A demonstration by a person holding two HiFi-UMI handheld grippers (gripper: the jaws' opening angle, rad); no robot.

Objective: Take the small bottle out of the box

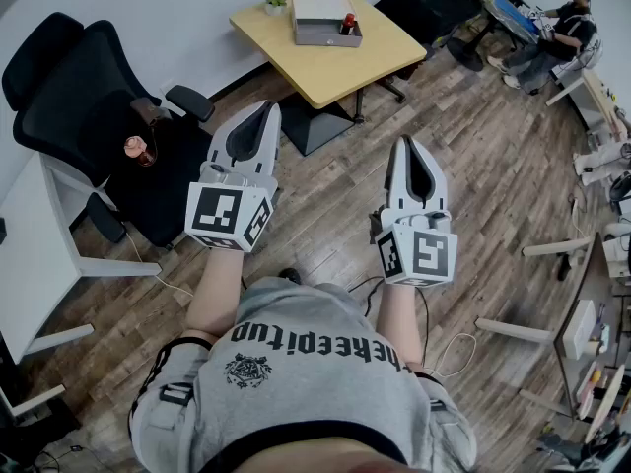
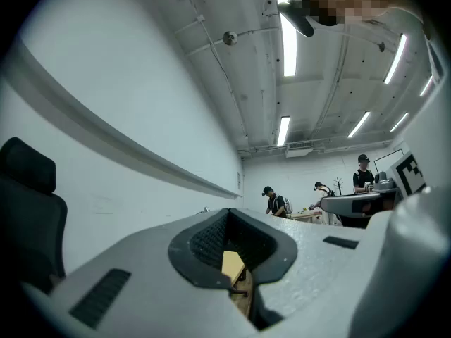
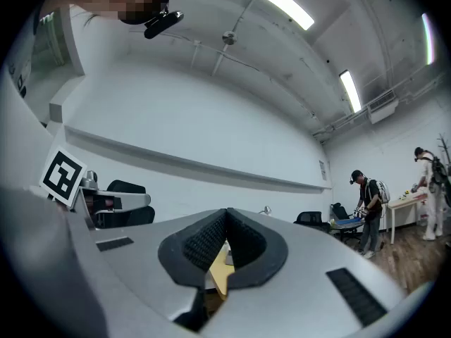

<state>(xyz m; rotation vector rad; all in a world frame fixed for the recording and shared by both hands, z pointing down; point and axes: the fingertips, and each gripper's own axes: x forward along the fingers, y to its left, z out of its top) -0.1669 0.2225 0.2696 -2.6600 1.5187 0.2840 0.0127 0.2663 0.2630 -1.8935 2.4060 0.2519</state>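
The left gripper [image 2: 229,215] is held with its jaws pressed together, and nothing is caught between them. The right gripper [image 3: 225,213] is likewise closed on nothing. Both are carried side by side above the wooden floor [image 1: 493,195], well short of the yellow table [image 1: 375,57]. On that table a grey box [image 1: 315,35] is set, and the small bottle [image 1: 347,24], reddish, is seen standing inside it at its right end. A black chair [image 1: 79,106] is placed to the left.
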